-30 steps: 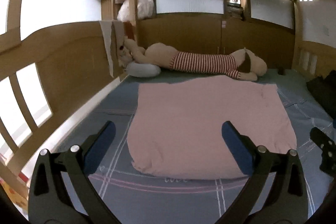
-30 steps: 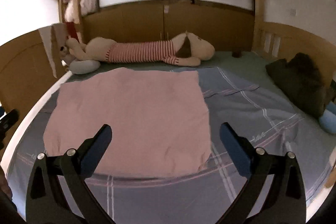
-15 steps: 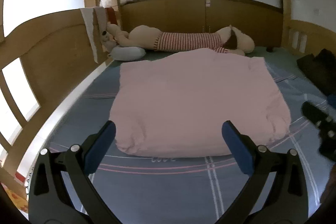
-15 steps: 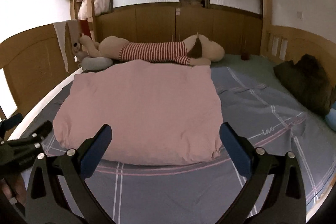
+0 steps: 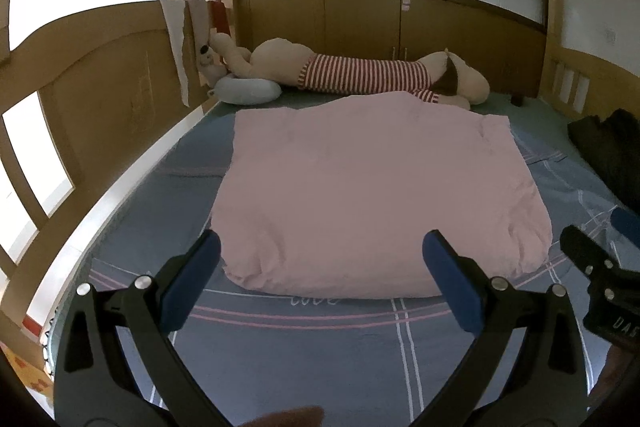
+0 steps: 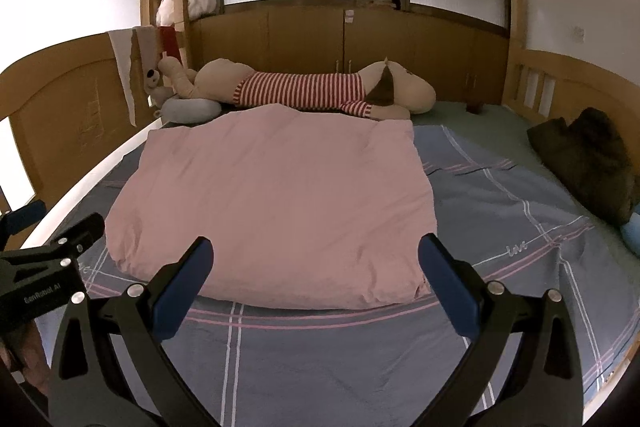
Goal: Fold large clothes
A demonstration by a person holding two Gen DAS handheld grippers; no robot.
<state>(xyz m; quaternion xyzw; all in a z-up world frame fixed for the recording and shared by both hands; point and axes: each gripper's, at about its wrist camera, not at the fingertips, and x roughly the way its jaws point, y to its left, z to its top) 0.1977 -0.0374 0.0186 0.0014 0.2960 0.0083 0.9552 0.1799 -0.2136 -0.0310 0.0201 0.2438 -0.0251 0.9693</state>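
Observation:
A large pink cloth [image 5: 372, 195] lies spread flat on the blue-grey bed sheet [image 5: 320, 355], folded into a rough rectangle with its near edge rounded; it also shows in the right wrist view [image 6: 276, 203]. My left gripper [image 5: 320, 259] is open and empty, hovering just before the cloth's near edge. My right gripper [image 6: 316, 259] is open and empty, over the near edge as well. Each gripper shows at the side of the other's view: the right one [image 5: 600, 267], the left one [image 6: 52, 259].
A long plush dog in a red-striped shirt [image 5: 360, 79] lies along the far headboard beside a grey pillow [image 5: 248, 91]. A dark garment [image 6: 580, 163] is heaped at the right. Wooden rails [image 5: 80, 99] enclose the left side of the bed.
Both grippers have lowered and moved in toward the near edge of the pink cloth. The cloth lies as before. Both stay open.

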